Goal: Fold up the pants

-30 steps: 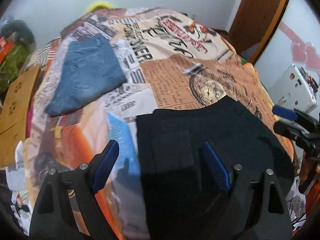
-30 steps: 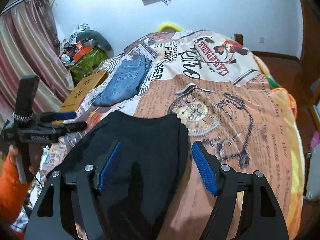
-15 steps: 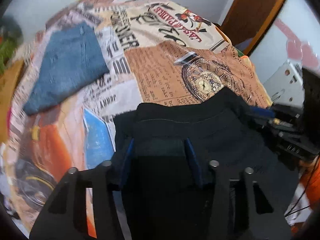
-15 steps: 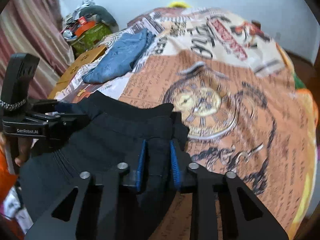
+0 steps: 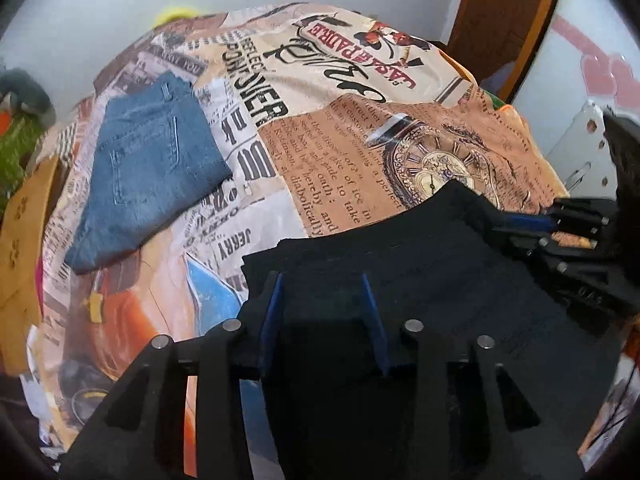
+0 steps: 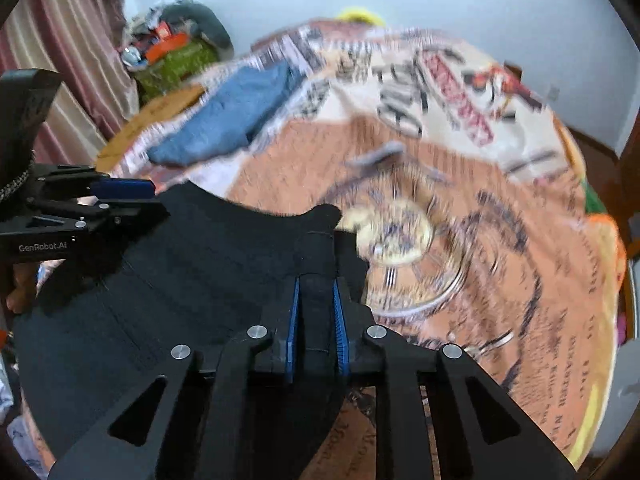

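Note:
Black pants (image 5: 420,264) lie at the near edge of a bed with a newspaper-print cover (image 5: 340,120). My left gripper (image 5: 322,284) has a thick bunch of the pants' left edge between its blue pads, which press on the cloth as the jaws keep closing. My right gripper (image 6: 316,282) is shut on a narrow pinch of the black pants (image 6: 200,264) at their right corner. Each gripper shows in the other's view: the right gripper (image 5: 528,222) at the pants' far right, the left gripper (image 6: 120,190) at their far left.
Folded blue jeans (image 5: 148,176) rest on the cover at the back left. A cardboard box (image 5: 24,216) stands left of the bed, a brown door (image 5: 508,20) and a white appliance (image 5: 588,148) to the right. A striped curtain (image 6: 60,60) and a heap of bags (image 6: 176,48) fill the left corner.
Both grippers were open above the pants a second ago. They came down onto the near edge and closed on the black cloth, which now bunches up between the pads.

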Available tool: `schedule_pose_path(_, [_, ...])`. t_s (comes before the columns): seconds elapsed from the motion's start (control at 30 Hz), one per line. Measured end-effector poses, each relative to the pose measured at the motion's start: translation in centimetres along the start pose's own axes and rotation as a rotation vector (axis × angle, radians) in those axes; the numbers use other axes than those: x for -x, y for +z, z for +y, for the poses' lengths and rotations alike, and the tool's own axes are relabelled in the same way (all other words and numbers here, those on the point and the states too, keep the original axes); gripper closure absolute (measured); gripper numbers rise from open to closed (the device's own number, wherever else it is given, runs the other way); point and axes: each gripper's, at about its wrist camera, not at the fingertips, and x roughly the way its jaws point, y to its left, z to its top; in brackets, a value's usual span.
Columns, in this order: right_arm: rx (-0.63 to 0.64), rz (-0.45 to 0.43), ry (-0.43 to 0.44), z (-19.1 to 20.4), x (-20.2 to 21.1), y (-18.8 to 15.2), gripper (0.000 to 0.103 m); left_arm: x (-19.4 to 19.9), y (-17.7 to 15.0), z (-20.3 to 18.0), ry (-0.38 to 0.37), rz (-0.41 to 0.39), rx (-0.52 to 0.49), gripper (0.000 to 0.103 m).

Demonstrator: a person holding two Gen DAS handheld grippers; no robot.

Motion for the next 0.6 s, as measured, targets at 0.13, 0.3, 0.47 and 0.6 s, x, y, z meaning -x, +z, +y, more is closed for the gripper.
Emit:
schedule_pose_path(0.13, [-0.051, 0.013, 0.015, -0.7, 1.8, 0.7, 0.083, 1.6, 0.4, 0.1, 0.012, 0.009, -0.007, 0.060])
schedule_pose_path(0.3, [-0.066, -0.045, 0.040, 0.0, 5.8, 0.9, 0.067, 5.5, 0.0, 0.4, -0.008, -0.046, 0.004, 0.059])
schedule_pose_path(0.47, [-0.015, -0.057, 0.101, 2.7, 7.6, -0.3, 0.058, 7.0, -2.4, -0.3, -0.024, -0.039, -0.001, 0.044])
schedule_pose_path(0.6, [0.016, 0.027, 0.125, 4.8, 5.9, -2.8, 0.058, 6.3, -5.7, -0.5, -0.005, 0.014, 0.012, 0.039])
